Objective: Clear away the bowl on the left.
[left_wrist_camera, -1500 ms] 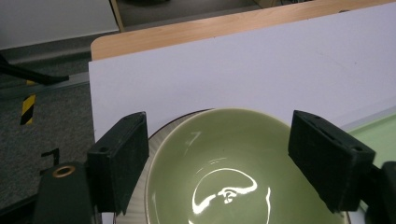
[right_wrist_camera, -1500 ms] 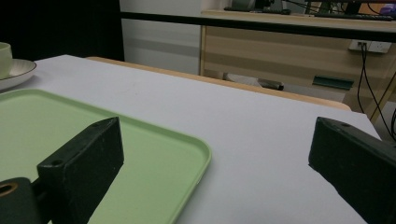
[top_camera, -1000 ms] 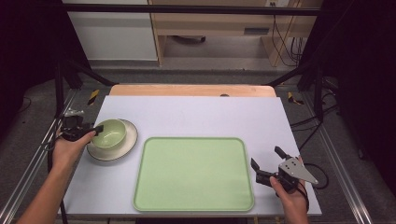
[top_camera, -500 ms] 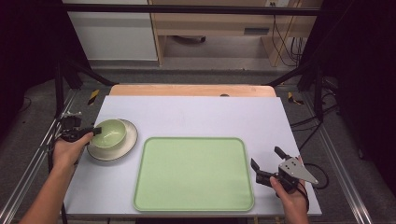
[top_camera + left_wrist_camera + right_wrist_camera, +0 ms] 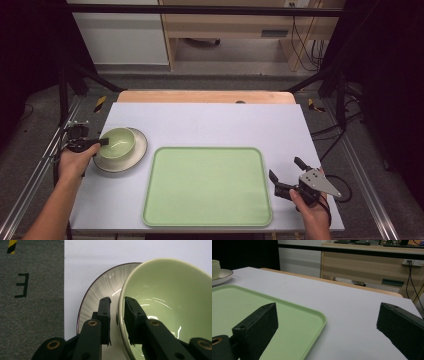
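A pale green bowl [image 5: 120,141] sits on a white plate with a dark rim [image 5: 120,163] at the left of the white table. My left gripper [image 5: 103,142] reaches in from the left and is shut on the bowl's near rim. In the left gripper view, one jaw lies inside the bowl [image 5: 170,302] and the other outside, over the plate [image 5: 100,290], with the gripper's tips [image 5: 117,301] astride the rim. My right gripper [image 5: 285,168] is open, held low just right of the light green tray [image 5: 207,187]. Nothing is between its jaws [image 5: 328,315].
The tray's near right corner [image 5: 312,317] lies between the right gripper's jaws in the right gripper view. Bowl [image 5: 215,268] and plate [image 5: 222,275] show far left there. A wooden strip [image 5: 205,96] edges the table's far side. Grey floor [image 5: 30,290] borders the table's left edge.
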